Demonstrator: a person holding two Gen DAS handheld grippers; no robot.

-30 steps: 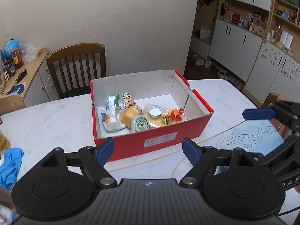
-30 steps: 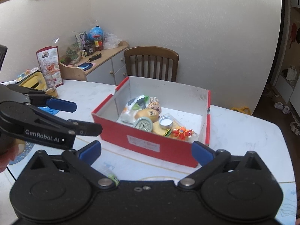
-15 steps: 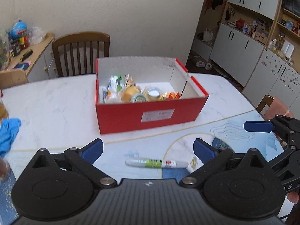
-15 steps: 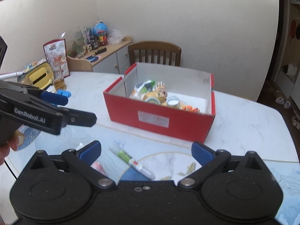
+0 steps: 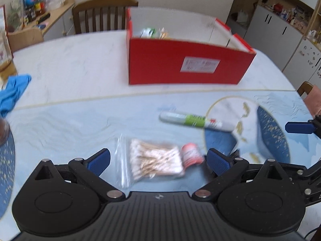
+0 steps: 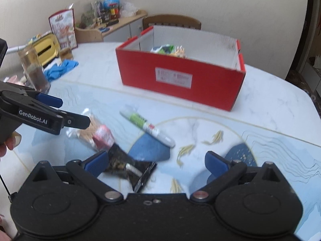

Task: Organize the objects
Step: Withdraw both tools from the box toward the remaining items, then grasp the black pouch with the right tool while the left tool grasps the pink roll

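Note:
A red open box point(image 5: 186, 68) point(image 6: 180, 80) with several small items inside stands on the table. In front of it lie a white and green marker point(image 5: 196, 120) point(image 6: 147, 127), a clear bag of cotton swabs point(image 5: 155, 163) point(image 6: 86, 131), a small pink-red roll point(image 5: 190, 155) point(image 6: 103, 136) and a black packet point(image 6: 130, 169). My left gripper point(image 5: 158, 161) is open, low over the swab bag. My right gripper point(image 6: 155, 163) is open, just above the black packet.
A blue cloth point(image 5: 13, 92) point(image 6: 60, 70) and a glass jar point(image 6: 33, 71) sit at the table's left. A wooden chair point(image 5: 104, 16) stands behind the table, beside a cluttered sideboard point(image 6: 112, 22). White cabinets point(image 5: 280, 30) are at the right.
Both grippers have pulled back from the box and dropped low toward the table's front. The marker, swab bag, roll and packet have come into view. Both stay open.

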